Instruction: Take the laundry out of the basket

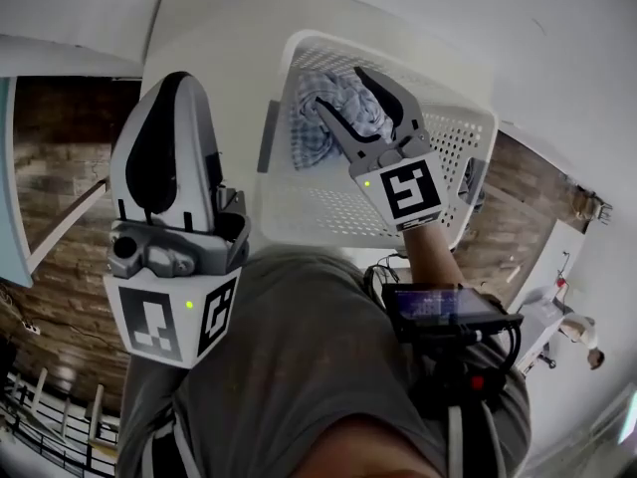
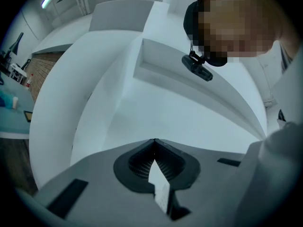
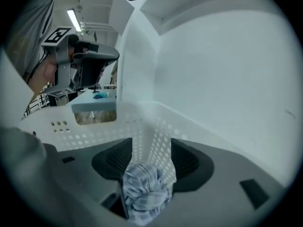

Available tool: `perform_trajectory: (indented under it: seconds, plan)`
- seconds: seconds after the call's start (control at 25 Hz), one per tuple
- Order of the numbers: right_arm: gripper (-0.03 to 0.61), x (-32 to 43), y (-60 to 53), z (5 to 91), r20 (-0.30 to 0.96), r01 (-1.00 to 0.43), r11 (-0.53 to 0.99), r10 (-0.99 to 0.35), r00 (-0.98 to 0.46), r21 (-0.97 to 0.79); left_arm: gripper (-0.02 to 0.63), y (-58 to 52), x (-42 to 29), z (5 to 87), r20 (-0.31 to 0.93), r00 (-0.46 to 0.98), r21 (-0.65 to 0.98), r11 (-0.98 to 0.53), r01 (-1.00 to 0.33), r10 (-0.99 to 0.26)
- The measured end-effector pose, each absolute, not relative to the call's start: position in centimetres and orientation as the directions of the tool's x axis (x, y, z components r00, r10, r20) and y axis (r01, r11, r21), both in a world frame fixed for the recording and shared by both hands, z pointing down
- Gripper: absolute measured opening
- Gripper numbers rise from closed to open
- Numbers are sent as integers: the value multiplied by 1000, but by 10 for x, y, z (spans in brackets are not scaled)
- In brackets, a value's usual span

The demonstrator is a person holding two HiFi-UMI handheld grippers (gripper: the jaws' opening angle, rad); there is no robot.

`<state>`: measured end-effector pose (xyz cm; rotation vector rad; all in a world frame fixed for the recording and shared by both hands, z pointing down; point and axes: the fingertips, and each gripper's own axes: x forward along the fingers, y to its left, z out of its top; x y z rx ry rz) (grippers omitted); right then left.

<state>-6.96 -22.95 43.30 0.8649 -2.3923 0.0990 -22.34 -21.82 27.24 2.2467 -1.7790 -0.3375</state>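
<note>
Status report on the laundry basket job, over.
Left gripper shut, empty. Right gripper open, checked cloth between its jaws, not clamped. Cloth lies in white basket. Nothing blocking.

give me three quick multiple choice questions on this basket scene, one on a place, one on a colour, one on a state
1. Where is the cloth?
A. on the floor
B. inside the basket
C. on a shelf

2. What colour is the basket?
A. white
B. red
C. black

3. How do the right gripper's jaws stand?
A. shut tight, with nothing between them
B. shut on the basket's rim
C. apart, with the cloth between them

Answers:
1 B: the head view shows the cloth lying within the perforated walls.
2 A: the walls and rim are white in the head view and the right gripper view.
3 C: the right gripper view shows the pads apart with the cloth bunched between them.
</note>
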Motion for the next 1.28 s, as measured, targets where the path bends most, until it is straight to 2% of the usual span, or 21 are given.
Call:
perform_trajectory:
  seconds: [0.44, 0.64, 0.68, 0.8, 0.88, 1.04, 1.28]
  plan:
    - [331, -44, -189, 484, 762, -521, 848, -402, -508, 100, 8, -217, -225, 280, 25, 191, 413, -164, -896, -981]
    - [336, -35, -190, 501, 813, -447, 870, -409, -414, 209, 8, -216, -226, 284, 38, 192, 430, -157, -889, -981]
    - [324, -33, -193, 504, 816, -444, 869, -412, -404, 219, 8, -215, -225, 284, 38, 193, 430, -159, -889, -980]
    - [168, -27, -203, 505, 815, -448, 867, -414, -405, 218, 8, -216, -225, 282, 26, 192, 428, -163, -889, -981]
    - [130, -26, -208, 504, 812, -461, 865, -408, -418, 197, 8, -216, -225, 280, 16, 195, 424, -170, -890, -981]
    - [115, -28, -221, 491, 767, -520, 834, -452, -457, 182, 8, -217, -222, 275, -9, 214, 406, -199, -892, -977]
    - [112, -38, -245, 451, 628, -654, 740, -586, -512, 158, 8, -214, -217, 270, -63, 260, 375, -265, -888, -963]
